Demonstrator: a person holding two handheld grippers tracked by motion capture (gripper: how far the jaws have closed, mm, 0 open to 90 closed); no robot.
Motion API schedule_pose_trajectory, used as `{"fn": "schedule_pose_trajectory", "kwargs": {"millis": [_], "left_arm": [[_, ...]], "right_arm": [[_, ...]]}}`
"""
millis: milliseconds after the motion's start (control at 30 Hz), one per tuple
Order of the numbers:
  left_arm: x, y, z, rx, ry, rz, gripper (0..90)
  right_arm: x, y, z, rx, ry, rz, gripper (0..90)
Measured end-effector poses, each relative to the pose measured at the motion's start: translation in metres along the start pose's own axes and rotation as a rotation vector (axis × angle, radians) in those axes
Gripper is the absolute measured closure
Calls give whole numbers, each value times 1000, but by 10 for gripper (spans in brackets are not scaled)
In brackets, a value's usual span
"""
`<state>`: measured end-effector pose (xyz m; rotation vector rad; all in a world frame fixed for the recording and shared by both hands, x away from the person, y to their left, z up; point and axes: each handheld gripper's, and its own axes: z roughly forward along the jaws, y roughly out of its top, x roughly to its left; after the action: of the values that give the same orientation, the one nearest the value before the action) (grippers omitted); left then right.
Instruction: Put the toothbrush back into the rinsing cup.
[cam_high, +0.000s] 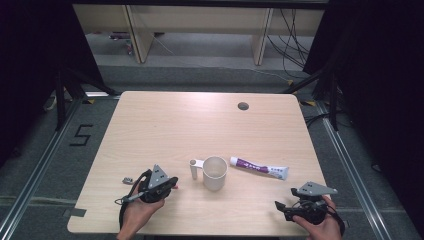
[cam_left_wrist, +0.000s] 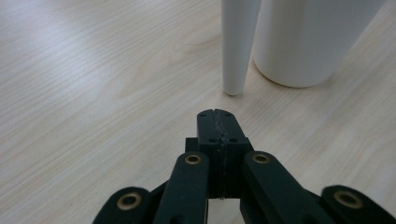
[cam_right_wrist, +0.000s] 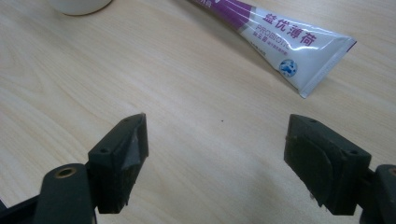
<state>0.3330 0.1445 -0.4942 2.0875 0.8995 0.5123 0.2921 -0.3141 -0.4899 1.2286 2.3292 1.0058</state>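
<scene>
Two grippers sit low at the near edge of the pale wood-grain table (cam_high: 150, 125), and neither has anything in hand, so the work looks barely begun. The left gripper (cam_left_wrist: 216, 113) is clenched with nothing between its jaws: its black pads meet flush, and it points at the white mug (cam_high: 215, 172) that stands near the table's middle, at about 2 o'clock from it. Just ahead of its tip, toward 12 o'clock in the left gripper view, hangs the mug's handle (cam_left_wrist: 237, 46), a smooth tapering white post whose rounded lower end reaches the table. The mug body (cam_left_wrist: 308, 39) is a plain cylinder with a matt glaze (nothing can be seen inside it from above).

The right gripper (cam_right_wrist: 217, 161) is released, jaws standing wide over bare wood. The toothpaste tube (cam_right_wrist: 280, 32) lies flat at roughly 1 o'clock from it: soft glossy plastic, white with a purple band and printed lettering, its crimped flat end nearest the gripper. In the high view the tube lies just right of the mug, at its 3 o'clock, not touching.

Picking up either thing is, I judge, all left to do. A small grey object (cam_high: 128, 179) lies at the left gripper's 9 o'clock.
</scene>
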Motion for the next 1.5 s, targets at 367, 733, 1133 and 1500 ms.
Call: {"fn": "schedule_pose_trajectory", "kwargs": {"millis": [367,733,1133,1500], "left_arm": [[4,0,17,54,-3,-18,890],[7,-6,17,88,-10,-18,891],[-2,-24,-5,128,-60,8,877],[-9,-43,-29,151,-83,24,855]], "right_arm": [[1,0,1,7,28,11,230],[2,0,0,6,4,4,232],[2,0,0,3,8,11,232],[1,0,1,9,22,10,233]]}}
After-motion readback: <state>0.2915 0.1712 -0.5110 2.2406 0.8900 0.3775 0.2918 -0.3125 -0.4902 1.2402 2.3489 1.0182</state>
